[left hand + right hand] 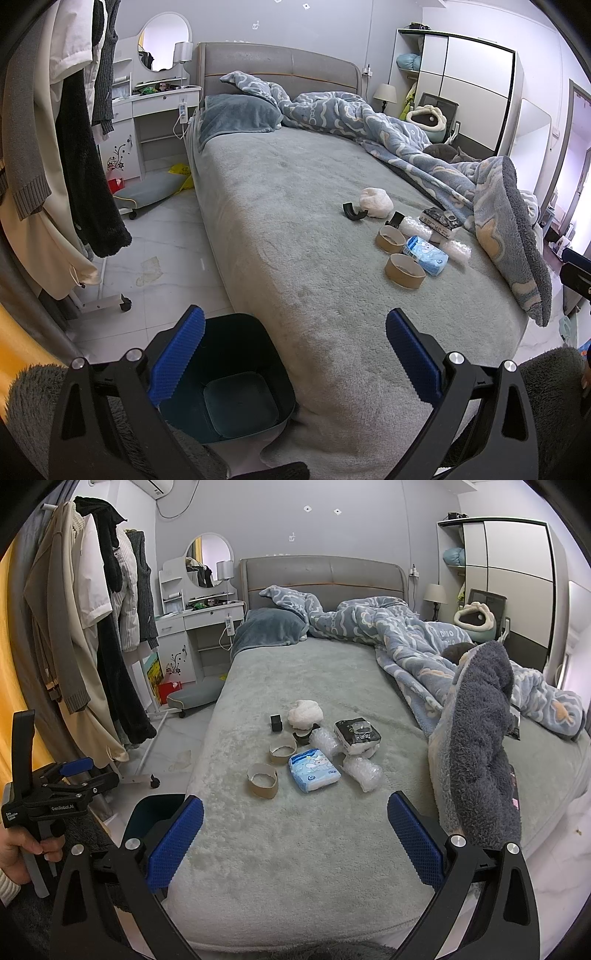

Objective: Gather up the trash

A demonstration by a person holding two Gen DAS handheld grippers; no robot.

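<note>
Grey plush bed cover (295, 849) carries the trash, clustered mid-bed: two brown cardboard tape rings (262, 780), a blue-white tissue pack (314, 770), clear bubble-wrap wads (362, 771). All are judged light; the rings stiff, best pinched across the wall. The dark plastic bin (229, 376) is noted near left. Left gripper (295, 354) and right gripper (295, 838) are spread wide, holding nothing.

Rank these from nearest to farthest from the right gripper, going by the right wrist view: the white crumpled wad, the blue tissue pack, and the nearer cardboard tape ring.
1. Nearer cardboard tape ring, on the bed ahead of the right gripper, slightly left.
2. Blue tissue pack, just beyond it, near centre.
3. White crumpled wad, farthest back, behind the pile.
</note>
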